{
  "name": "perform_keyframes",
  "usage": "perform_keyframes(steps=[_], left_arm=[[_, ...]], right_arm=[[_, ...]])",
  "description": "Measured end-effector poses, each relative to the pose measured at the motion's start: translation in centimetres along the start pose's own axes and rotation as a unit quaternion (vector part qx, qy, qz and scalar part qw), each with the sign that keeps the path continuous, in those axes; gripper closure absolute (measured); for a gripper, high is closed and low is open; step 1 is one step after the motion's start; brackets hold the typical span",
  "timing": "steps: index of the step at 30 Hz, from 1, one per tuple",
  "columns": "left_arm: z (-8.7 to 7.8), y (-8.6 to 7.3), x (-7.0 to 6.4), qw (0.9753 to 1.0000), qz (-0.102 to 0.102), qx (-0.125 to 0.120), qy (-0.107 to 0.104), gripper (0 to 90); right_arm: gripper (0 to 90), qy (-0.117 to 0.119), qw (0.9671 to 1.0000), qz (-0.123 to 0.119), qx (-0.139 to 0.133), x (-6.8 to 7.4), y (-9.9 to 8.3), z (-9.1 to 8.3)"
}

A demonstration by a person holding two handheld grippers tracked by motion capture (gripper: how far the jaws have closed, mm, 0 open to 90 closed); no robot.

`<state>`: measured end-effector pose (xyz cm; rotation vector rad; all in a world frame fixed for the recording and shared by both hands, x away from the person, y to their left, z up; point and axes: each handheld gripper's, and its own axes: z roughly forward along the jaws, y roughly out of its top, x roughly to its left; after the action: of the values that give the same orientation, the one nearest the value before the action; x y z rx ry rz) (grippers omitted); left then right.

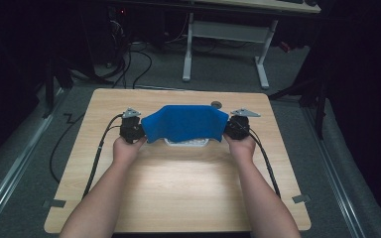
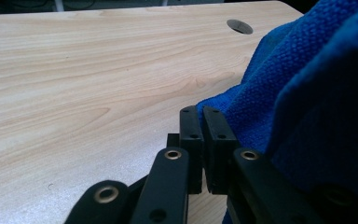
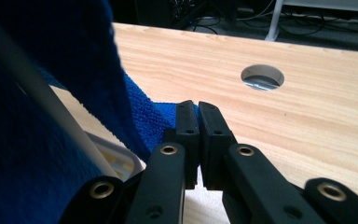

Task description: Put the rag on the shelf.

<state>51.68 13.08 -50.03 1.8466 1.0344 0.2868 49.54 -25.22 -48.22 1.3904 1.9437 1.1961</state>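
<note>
While the person's forearms reach in from the bottom of the high view, the left gripper (image 1: 138, 128) and the right gripper (image 1: 231, 126) sit at opposite ends of a blue cloth (image 1: 185, 122), which hangs stretched between them above the middle of the wooden table (image 1: 178, 183). Beneath the cloth's lower edge a white slatted object (image 1: 187, 143) rests on the tabletop, mostly covered. A black cable (image 1: 96, 158) trails from the left gripper toward the near edge, and a round hole (image 1: 216, 104) lies in the table just beyond the cloth. From the left gripper view, the left gripper (image 2: 200, 114) has its jaws pressed together on a corner of the blue cloth (image 2: 307, 107), whose towelling rises to the right; the round hole (image 2: 239, 26) shows far off on the wood. From the right gripper view, the right gripper (image 3: 198, 107) is likewise clamped on an edge of the blue cloth (image 3: 51, 93), which drapes to the left over the white slatted object (image 3: 114, 161), with the round hole (image 3: 262, 77) near ahead.
</note>
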Motion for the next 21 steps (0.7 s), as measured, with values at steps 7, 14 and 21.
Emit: perform_keyframes(steps=[7, 14, 21], left_arm=[[-0.1, -0.1, 0.0, 1.0, -0.001, -0.003, 0.0, 84.6], [-0.8, 0.1, 0.2, 0.9999, -0.005, -0.01, 0.012, 73.8], [-1.7, 0.5, 0.3, 0.9989, 0.011, -0.025, 0.039, 63.9]], right_arm=[[84.9, 0.002, 1.0, -0.001, 0.004, -0.2, -0.5, -0.1], [78.6, -0.003, 1.0, -0.001, -0.004, -0.3, -0.1, -0.5], [72.8, -0.015, 0.9998, -0.005, -0.015, -0.6, 0.4, -1.1]])
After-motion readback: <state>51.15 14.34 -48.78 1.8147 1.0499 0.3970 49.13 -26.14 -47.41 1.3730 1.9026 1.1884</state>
